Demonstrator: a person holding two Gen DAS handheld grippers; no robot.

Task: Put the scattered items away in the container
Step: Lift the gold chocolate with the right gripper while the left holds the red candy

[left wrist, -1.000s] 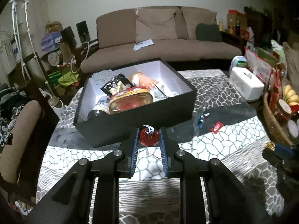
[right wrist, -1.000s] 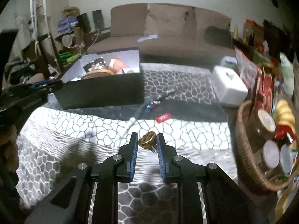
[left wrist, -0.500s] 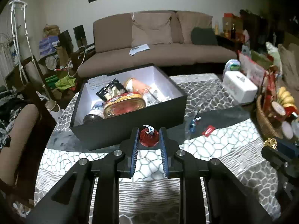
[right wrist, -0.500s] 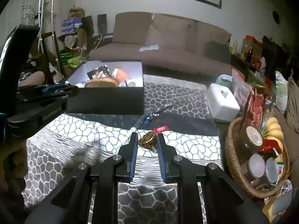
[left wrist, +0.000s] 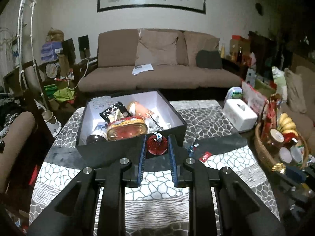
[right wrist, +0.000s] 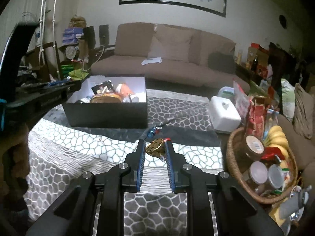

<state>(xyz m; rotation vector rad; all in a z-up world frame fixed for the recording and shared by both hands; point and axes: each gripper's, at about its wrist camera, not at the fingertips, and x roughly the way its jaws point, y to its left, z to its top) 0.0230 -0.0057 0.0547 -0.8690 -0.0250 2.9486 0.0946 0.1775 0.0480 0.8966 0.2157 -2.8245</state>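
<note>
Two grippers each carry a sweet. Between the blue pads of the left gripper (left wrist: 157,147), a round red foil-wrapped candy (left wrist: 157,146) is clamped near the fingertips, just short of the near wall of the black cardboard box with a white inside (left wrist: 130,149), which already holds a tin, a jar and packets. The right gripper (right wrist: 155,151) pinches a crumpled gold foil-wrapped candy (right wrist: 155,149) above the grey cobble-patterned tablecloth (right wrist: 78,147), well apart from that box. A small blue-wrapped candy (right wrist: 152,132) and a red sachet (left wrist: 204,156) lie on the cloth beyond the fingers.
</note>
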